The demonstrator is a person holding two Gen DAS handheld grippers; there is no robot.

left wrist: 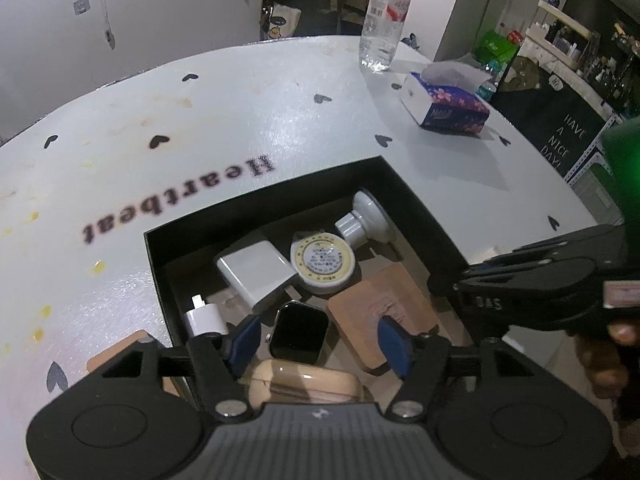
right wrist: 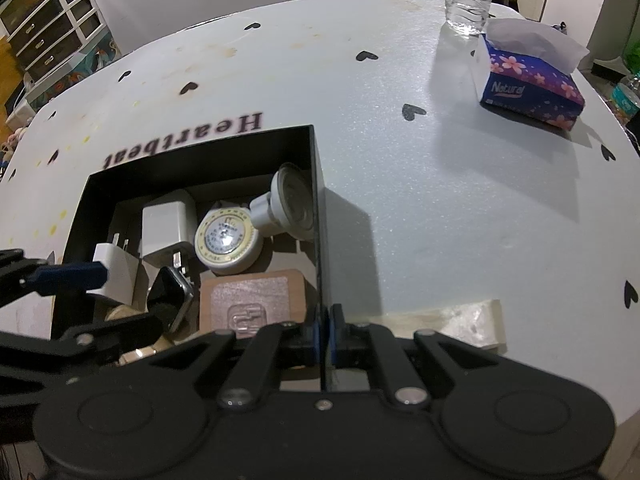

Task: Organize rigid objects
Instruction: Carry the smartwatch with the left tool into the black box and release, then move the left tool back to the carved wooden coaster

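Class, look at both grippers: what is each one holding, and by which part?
The right gripper is shut on the black box, pinching its right side wall. The left gripper is open above the smartwatch, holding nothing.

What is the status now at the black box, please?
Left gripper open above smartwatch, nothing held. Right gripper shut on black box wall. Charger and round tin inside; nothing blocking.

Black box (left wrist: pixel 160 264); white chargers (left wrist: pixel 256 272); white tablecloth (left wrist: pixel 240 100), black hearts; purple floral tissue pack (right wrist: pixel 528 84)
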